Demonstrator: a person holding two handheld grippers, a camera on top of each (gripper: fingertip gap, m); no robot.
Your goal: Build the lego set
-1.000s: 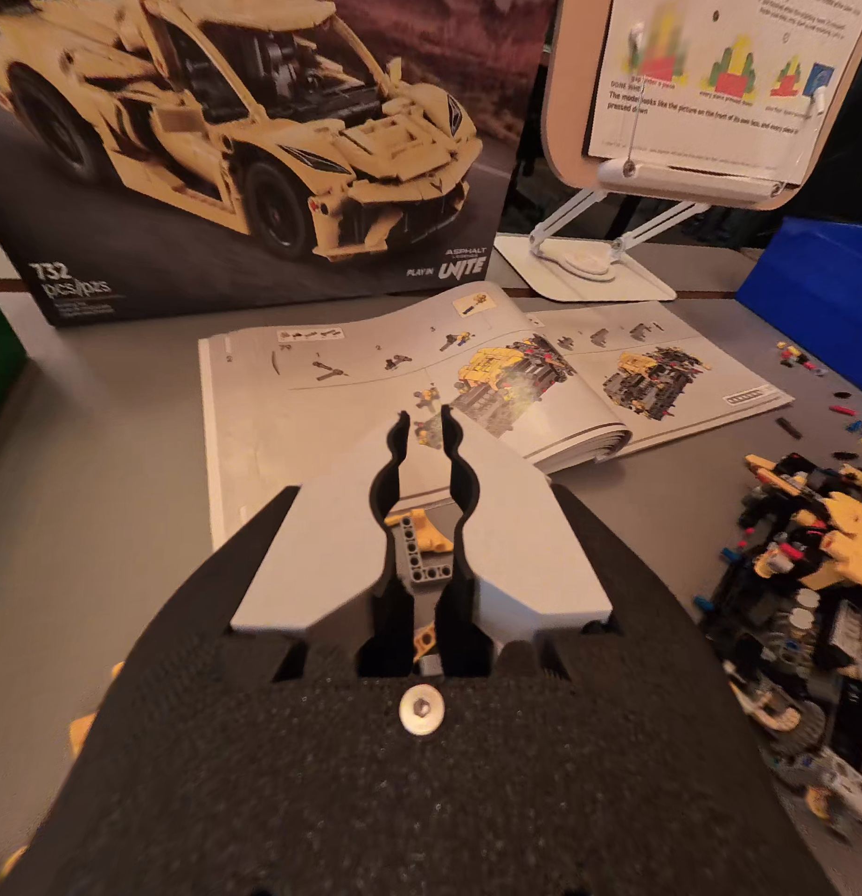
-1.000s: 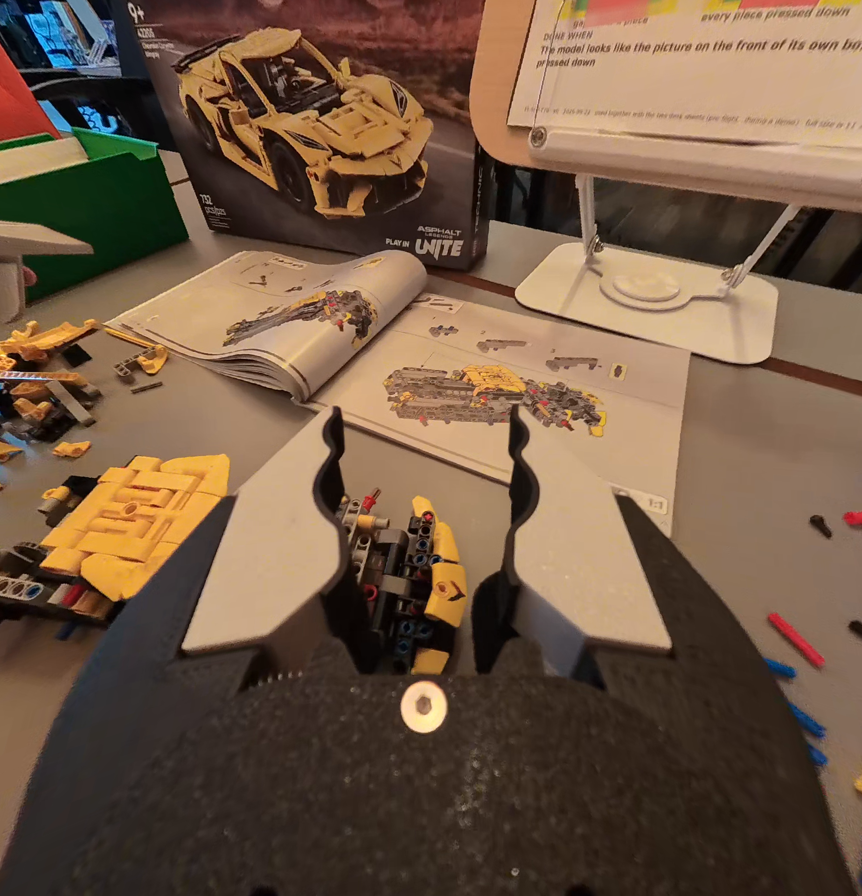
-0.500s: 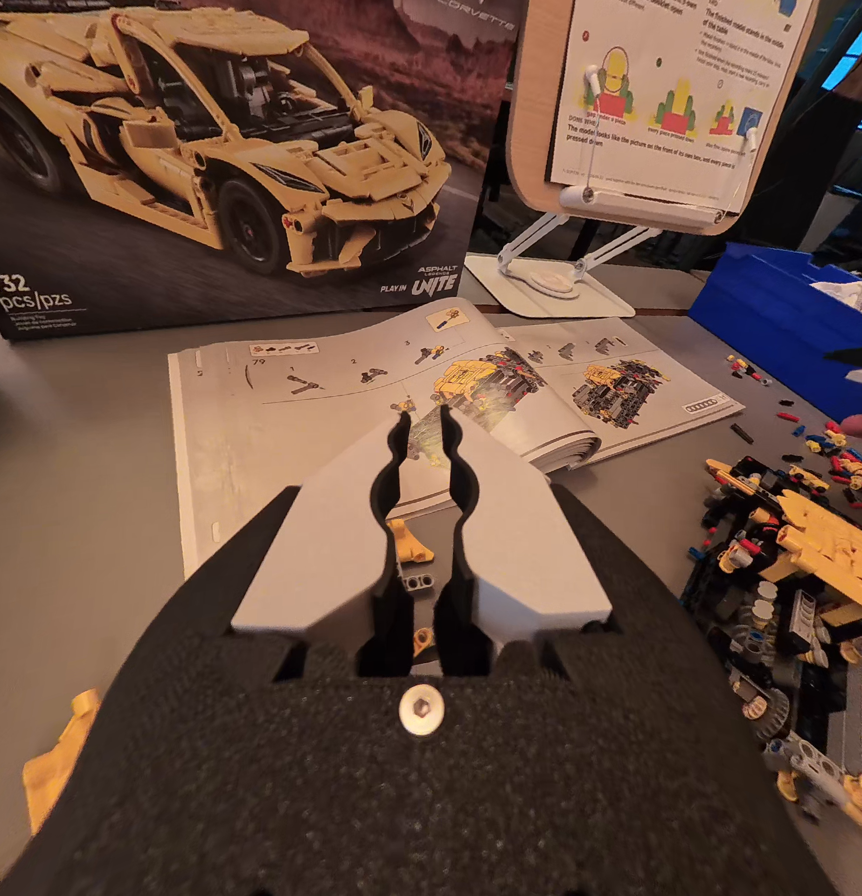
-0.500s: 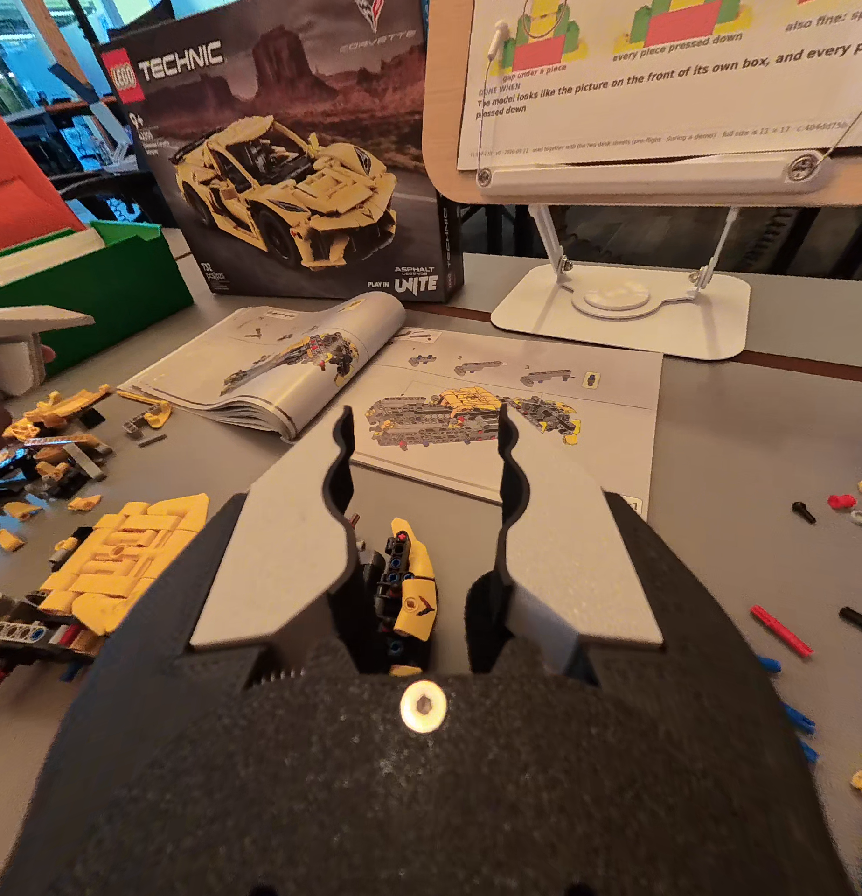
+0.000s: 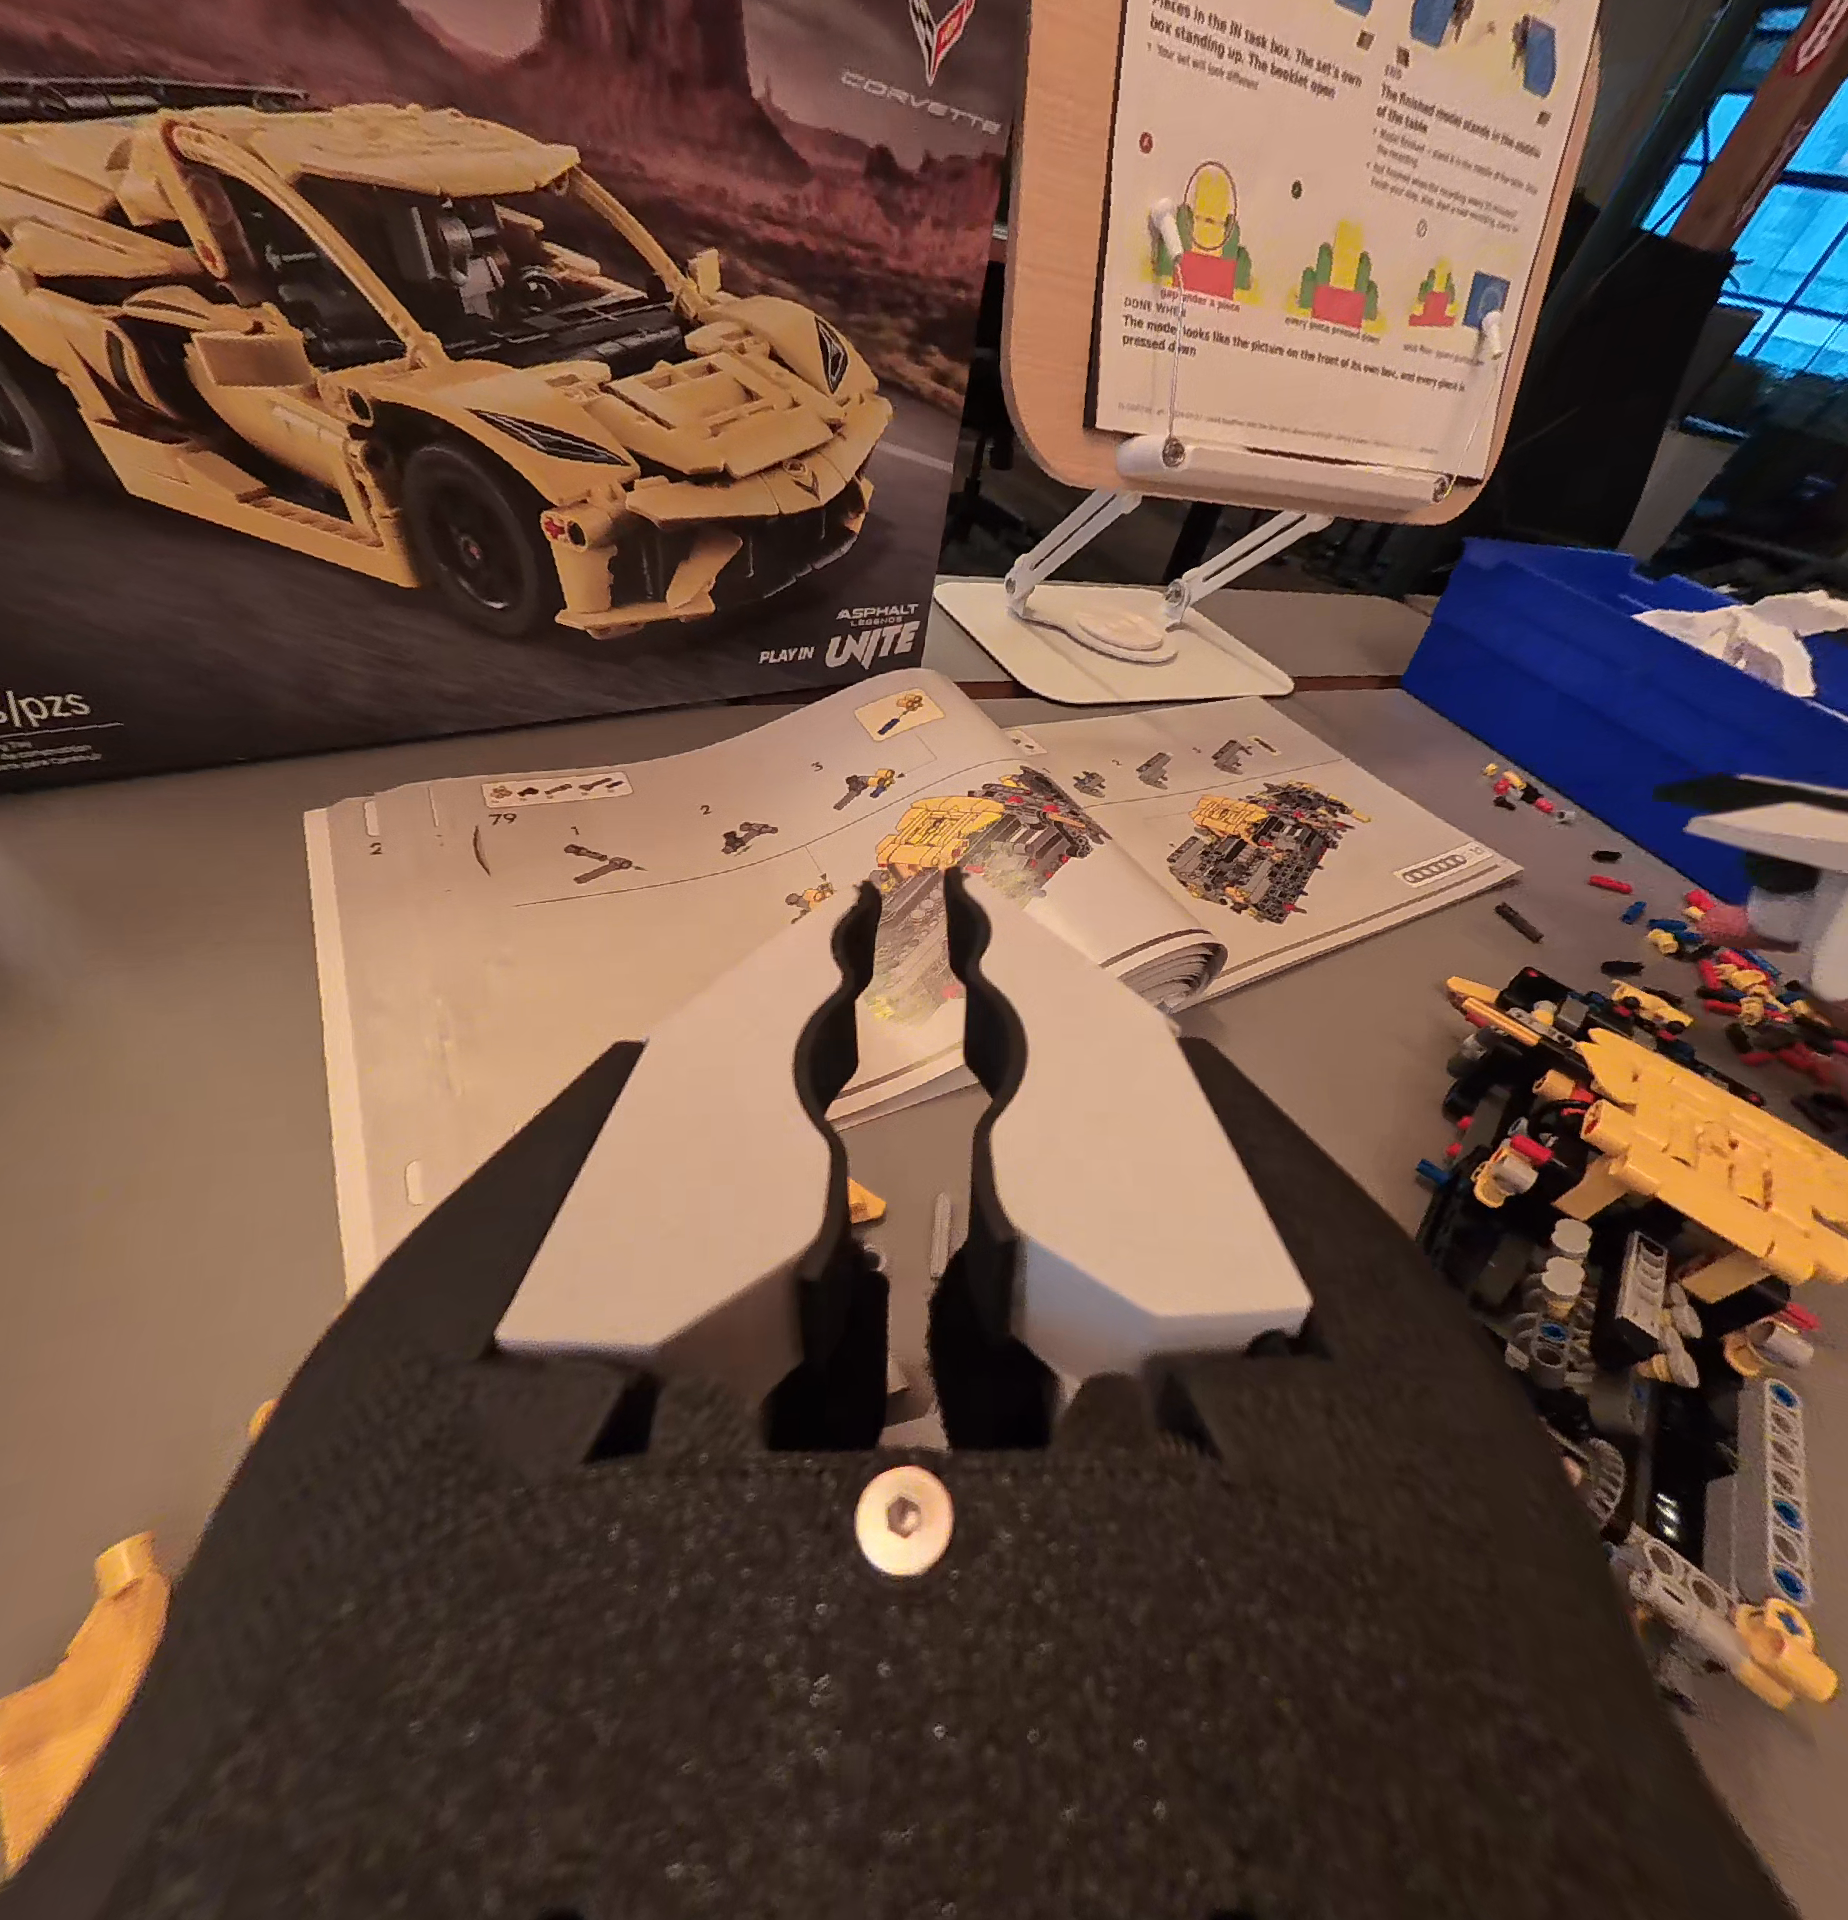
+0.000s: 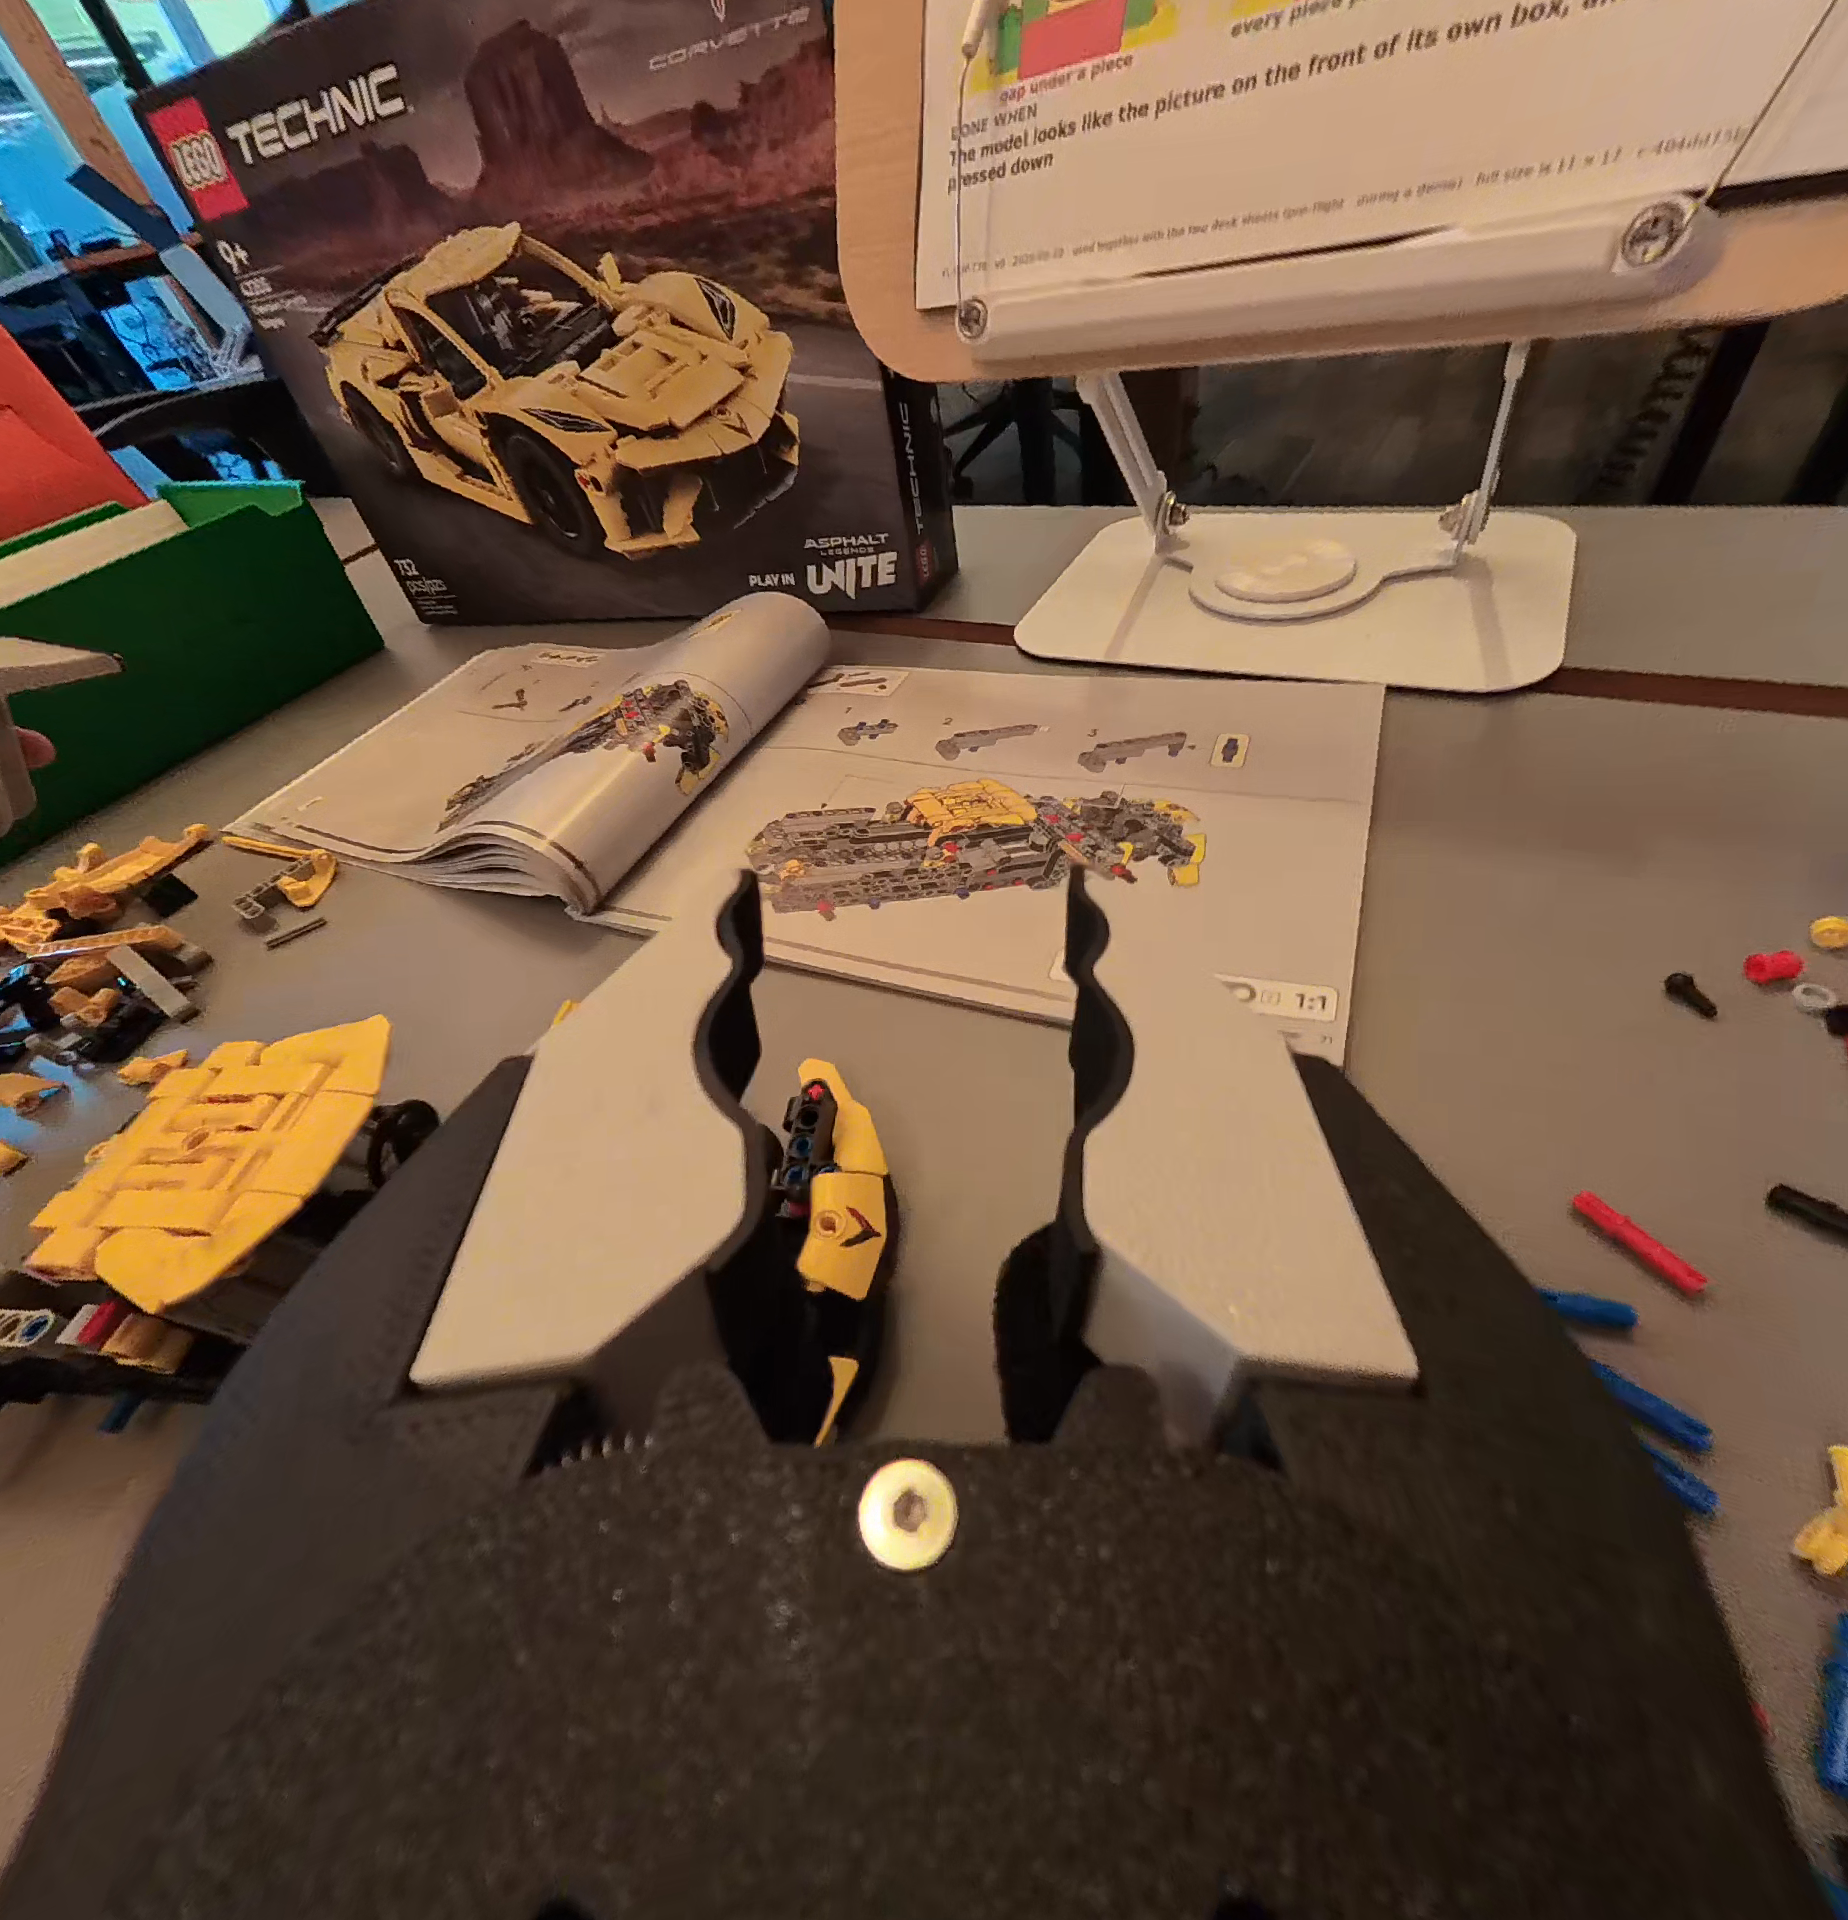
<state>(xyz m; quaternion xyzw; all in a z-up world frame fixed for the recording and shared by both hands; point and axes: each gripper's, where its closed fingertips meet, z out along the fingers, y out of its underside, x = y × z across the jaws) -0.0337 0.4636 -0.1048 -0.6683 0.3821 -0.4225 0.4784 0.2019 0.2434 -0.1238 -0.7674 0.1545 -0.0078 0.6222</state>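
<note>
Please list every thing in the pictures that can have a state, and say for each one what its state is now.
left gripper: fingers nearly together, holding nothing.
right gripper: open, empty.
instruction booklet: open, flat on the table, left pages curling up.
set box: upright, behind the booklet.
car assembly: half built, on the table.
yellow and black sub-assembly: on the table, below the open right fingers.
document stand: upright, holding a sheet.
</note>
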